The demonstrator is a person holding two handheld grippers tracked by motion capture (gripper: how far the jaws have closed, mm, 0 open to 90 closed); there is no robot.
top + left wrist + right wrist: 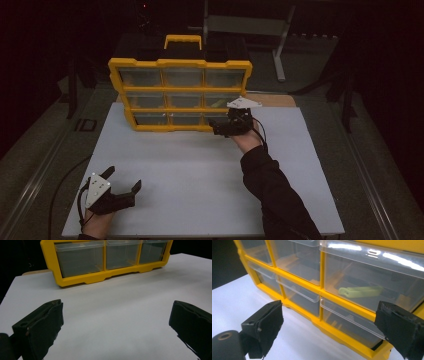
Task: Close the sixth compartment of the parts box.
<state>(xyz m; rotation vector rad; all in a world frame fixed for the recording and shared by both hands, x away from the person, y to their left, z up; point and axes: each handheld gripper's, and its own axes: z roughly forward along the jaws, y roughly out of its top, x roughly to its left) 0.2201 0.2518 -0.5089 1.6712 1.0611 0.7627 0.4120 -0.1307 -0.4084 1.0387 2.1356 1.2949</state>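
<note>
Black left gripper rests near table front-left corner, jaws apart, nothing between. Yellow drawer cabinet upright mid-table; pale green clip inside middle-right drawer. Right gripper at bottom-right drawer, jaws wide apart, gripping nothing.

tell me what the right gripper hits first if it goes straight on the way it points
Probably the bottom-right clear plastic drawer of the yellow drawer cabinet; the open right gripper faces it closely, nothing between, though exact depth is unclear.
</note>
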